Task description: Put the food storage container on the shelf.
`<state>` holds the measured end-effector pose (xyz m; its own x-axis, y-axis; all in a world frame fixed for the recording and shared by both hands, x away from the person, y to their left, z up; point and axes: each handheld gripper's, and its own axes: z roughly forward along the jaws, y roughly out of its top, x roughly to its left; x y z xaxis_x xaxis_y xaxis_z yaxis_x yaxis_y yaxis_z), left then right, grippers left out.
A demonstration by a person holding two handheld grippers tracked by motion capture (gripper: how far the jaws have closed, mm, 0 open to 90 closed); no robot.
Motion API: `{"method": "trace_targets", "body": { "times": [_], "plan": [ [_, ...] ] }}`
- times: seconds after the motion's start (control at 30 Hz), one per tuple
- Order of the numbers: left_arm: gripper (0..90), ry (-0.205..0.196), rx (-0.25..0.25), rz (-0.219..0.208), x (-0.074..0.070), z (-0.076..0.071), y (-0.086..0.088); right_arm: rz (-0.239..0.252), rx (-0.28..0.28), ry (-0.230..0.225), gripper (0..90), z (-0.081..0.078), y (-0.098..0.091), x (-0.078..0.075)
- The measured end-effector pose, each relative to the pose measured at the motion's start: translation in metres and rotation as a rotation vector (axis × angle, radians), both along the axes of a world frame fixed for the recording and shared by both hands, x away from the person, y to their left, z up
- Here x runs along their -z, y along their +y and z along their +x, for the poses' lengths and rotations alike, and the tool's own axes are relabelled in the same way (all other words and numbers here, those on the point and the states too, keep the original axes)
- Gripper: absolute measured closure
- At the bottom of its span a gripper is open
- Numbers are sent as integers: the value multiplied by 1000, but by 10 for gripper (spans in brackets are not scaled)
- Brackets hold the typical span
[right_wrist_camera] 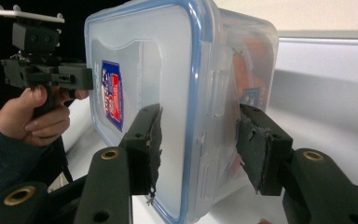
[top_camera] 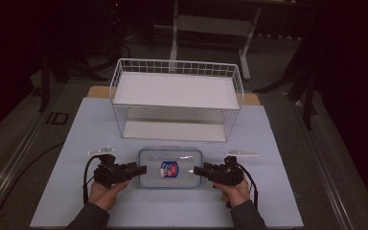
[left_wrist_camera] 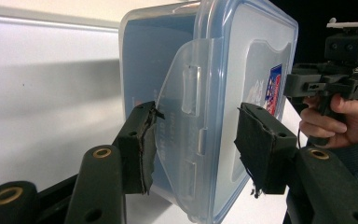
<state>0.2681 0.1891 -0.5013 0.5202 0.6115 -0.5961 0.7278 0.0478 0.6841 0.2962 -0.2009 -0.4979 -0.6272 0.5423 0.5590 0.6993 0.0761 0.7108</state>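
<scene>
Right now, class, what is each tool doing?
Left tool: shut on the clear plastic box with blue-rimmed lid, at its left end.
Right tool: around the box's right end; grip cannot be told.

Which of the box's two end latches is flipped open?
The latch at the left gripper: it flares off the box wall; the latch at the right gripper lies flat.

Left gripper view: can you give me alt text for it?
A clear plastic container with a blue-rimmed lid stands between the left gripper's two black fingers, its side latch flap caught between them. Beyond it, a hand holds the right gripper at the container's far end.
</scene>
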Motion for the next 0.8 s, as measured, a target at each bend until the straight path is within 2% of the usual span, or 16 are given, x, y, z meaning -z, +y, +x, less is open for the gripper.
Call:
{"method": "trace_targets", "body": {
  "times": [0.33,0.53,0.8],
  "plan": [
    [487,-30,-2,-5,-9,2,1,12,14,-35,513,-2,1,-8],
    [487,-50,0,-14,-16,2,1,13,19,-68,513,-3,0,-17],
    [488,-96,2,-15,-30,2,-3,10,17,-124,513,-4,-4,-34]
  ]
}}
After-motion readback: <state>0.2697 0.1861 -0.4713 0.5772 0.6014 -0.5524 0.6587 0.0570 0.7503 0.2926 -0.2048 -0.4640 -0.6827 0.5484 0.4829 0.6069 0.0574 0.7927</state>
